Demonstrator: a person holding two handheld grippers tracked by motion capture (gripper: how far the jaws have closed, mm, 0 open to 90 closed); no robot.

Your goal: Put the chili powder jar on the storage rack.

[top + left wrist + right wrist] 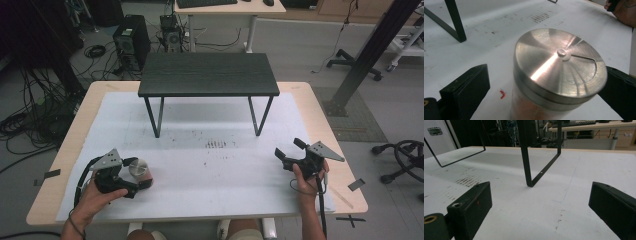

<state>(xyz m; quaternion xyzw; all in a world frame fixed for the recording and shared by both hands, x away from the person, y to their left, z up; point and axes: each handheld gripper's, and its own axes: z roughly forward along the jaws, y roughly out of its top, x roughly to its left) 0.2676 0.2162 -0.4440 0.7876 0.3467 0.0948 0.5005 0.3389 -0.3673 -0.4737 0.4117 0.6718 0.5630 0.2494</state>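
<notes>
Wooden table (320,107) carries white sheet (210,165); on sheet: black riser stand (208,75), metal-lidded jar (140,170).

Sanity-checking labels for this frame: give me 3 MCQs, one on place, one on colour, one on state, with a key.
1. Where is the jar?
A. on the black stand
B. on the white mat between the left tool's jaws
C. by the right tool

2. What colour is the jar's lid?
A. red
B. black
C. silver metal

3. How is the right tool?
A. open, holding nothing
B. shut on the jar
C. shut on a stand leg

Key: 1 B, the left tool has a jaw on each side of the jar on the white mat. 2 C, the lid shines silver. 3 A, its jaws stand wide apart over bare mat, short of the black stand.
</notes>
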